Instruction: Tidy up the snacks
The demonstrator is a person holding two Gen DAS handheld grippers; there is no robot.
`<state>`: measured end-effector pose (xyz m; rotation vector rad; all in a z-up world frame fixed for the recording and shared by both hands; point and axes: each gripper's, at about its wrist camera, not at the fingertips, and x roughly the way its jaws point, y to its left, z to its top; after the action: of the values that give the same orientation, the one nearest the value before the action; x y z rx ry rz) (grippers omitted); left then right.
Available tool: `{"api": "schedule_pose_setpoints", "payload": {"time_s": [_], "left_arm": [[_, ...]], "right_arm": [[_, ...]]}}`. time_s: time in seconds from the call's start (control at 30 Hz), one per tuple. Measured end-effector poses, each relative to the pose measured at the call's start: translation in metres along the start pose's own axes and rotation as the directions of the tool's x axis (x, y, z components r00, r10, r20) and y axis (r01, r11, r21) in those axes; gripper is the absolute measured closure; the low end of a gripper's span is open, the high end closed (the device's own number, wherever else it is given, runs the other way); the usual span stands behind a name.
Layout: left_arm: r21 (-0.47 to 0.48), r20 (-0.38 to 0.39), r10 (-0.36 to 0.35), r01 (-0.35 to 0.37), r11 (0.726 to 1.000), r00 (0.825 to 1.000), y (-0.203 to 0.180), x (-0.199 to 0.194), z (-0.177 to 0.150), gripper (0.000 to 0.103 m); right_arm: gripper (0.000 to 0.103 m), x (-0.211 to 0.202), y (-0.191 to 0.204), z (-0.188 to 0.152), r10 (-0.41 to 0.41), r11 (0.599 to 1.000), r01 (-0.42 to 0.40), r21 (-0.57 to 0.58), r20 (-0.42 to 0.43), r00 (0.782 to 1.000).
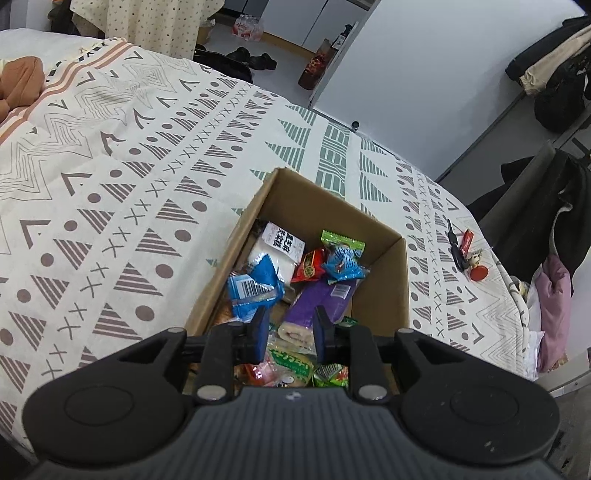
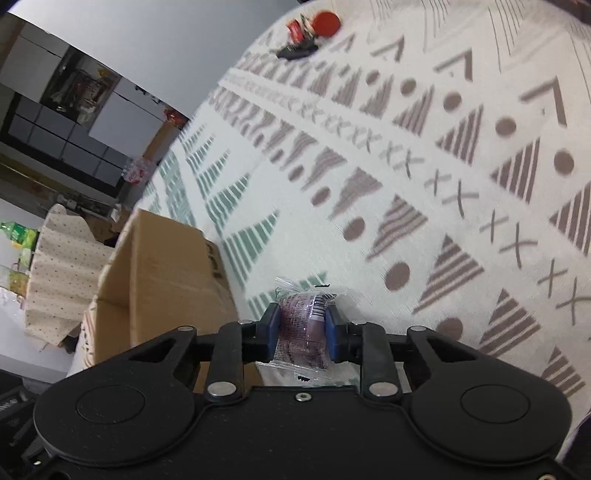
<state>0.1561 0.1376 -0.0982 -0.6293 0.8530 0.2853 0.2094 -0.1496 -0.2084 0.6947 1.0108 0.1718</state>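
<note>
An open cardboard box [image 1: 384,295] rests on the patterned bedspread [image 1: 129,184], filled with several snack packets: a white one [image 1: 280,243], a blue one [image 1: 255,288], a red one [image 1: 308,266], a purple roll pack [image 1: 321,302] and green ones [image 1: 341,242]. My left gripper [image 1: 291,326] hovers open over the near end of the box, nothing between its blue pads. In the right wrist view my right gripper [image 2: 303,325] is shut on a clear-wrapped purple snack [image 2: 303,321], held above the bedspread [image 2: 424,184] just right of the box [image 2: 166,266].
A bunch of keys with red tags [image 1: 467,254] lies on the bed right of the box, and the keys [image 2: 310,31] lie far ahead in the right view. A brown cushion [image 1: 20,83] sits at the bed's far left. Clothes and bags [image 1: 550,229] crowd the right bedside.
</note>
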Motion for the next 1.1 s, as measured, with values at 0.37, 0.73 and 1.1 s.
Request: {"api": "schedule_pose_setpoints", "payload": {"time_s": [0.37,0.73,1.1], "left_arm": [[0.02,0.024,-0.02,0.02,1.0,1.0,-0.003,-0.021,0.009,0.047],[0.058,0.03,-0.033,0.032,0.998,0.999,0.003,-0.039,0.021,0.029],[0.054,0.021,0.003,-0.004,0.999,1.0,0.016,-0.042,0.031,0.019]], "right_arm": [[0.079,-0.048,0.048,0.015,0.108,0.991,-0.101,-0.087,0.086,0.99],[0.079,-0.058,0.099,0.017,0.189,0.968,-0.171,-0.182,0.087,0.978],[0.053,-0.054,0.124,0.01,0.231,0.95,-0.211,-0.228,0.066,0.971]]}}
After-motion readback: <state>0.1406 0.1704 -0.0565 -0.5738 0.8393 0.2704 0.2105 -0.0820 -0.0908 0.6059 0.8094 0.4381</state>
